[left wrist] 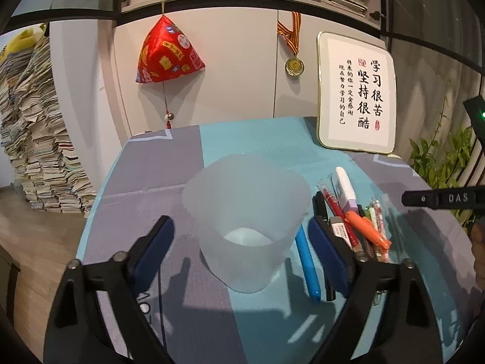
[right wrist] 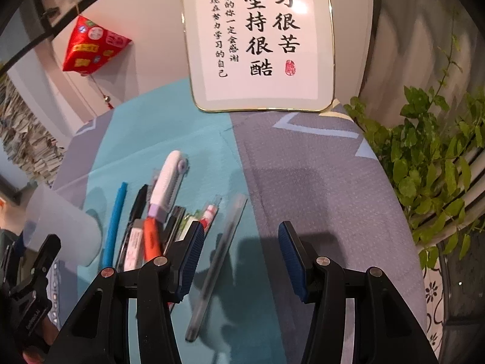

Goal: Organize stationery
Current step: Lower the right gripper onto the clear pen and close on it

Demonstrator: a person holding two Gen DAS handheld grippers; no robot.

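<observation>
left gripper (left wrist: 241, 236) spread around the frosted cup (left wrist: 242, 221), pads not touching. right gripper (right wrist: 239, 257) spread over the clear pen (right wrist: 216, 261), beside the pen pile (right wrist: 154, 221). risk: off-centre squeeze tips the cup, or the pen rolls.

Clear pen (right wrist: 216, 268) between parted jaws

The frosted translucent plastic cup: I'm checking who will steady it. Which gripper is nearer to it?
Left. The left gripper straddles the frosted translucent plastic cup, pads not touching. The right gripper is beyond the pens, over a clear pen.
</observation>
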